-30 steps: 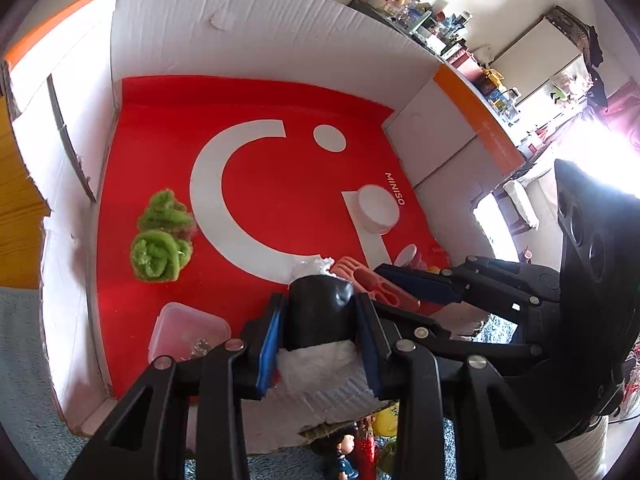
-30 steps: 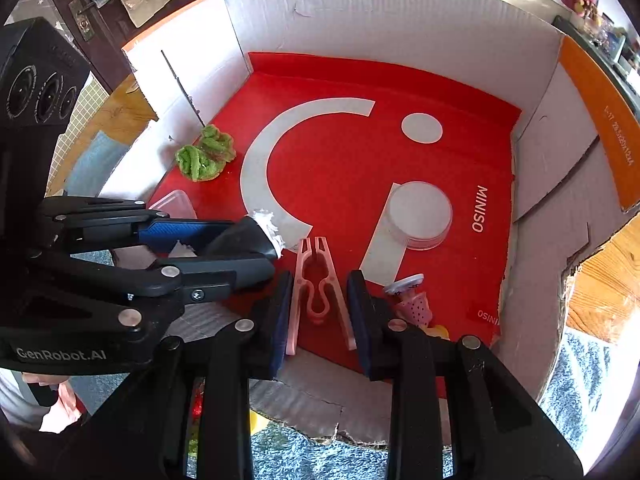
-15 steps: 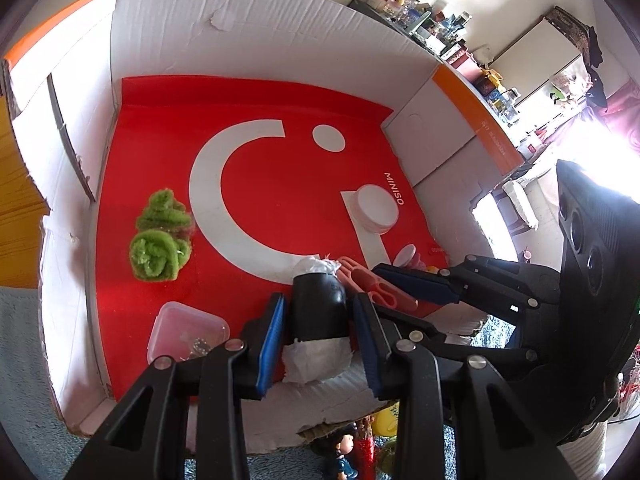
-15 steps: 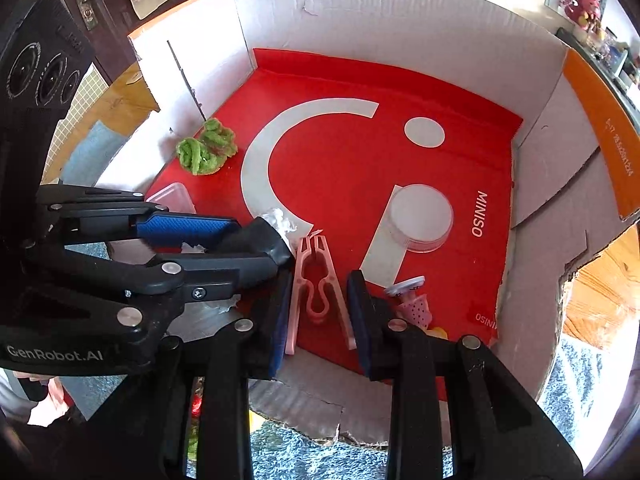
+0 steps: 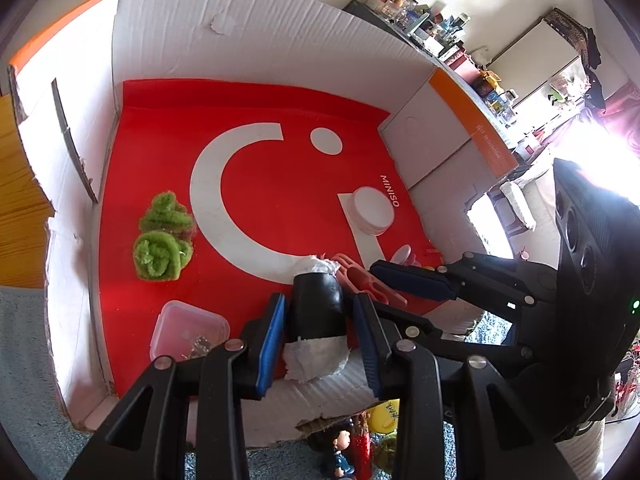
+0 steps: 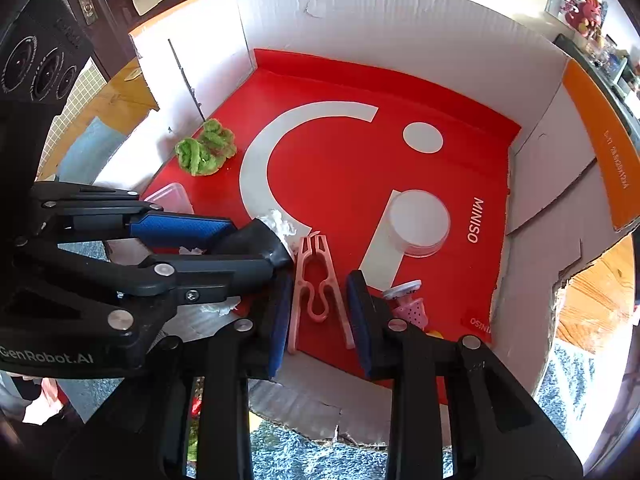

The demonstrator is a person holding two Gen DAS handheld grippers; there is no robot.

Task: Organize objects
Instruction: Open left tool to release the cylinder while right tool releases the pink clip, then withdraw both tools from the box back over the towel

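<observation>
Since a second ago, left hand-held gripper point(image 5: 318, 320) advances into box point(image 5: 256, 40), pinching black tube point(image 5: 316, 304). Right hand-held gripper point(image 6: 318, 304) spread around clip point(image 6: 318, 284). Next: close on clip.

A cardboard box point(image 6: 400, 16) holds green yarn point(image 6: 206, 152), white lid point(image 6: 418, 222), pink clip point(image 6: 318, 284).

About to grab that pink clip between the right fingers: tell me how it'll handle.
The pink clip looks like thin, light plastic, so probably easy to lift. Its open, forked legs may flex when the right gripper squeezes. Lying flat on the red floor, it shouldn't roll.
</observation>
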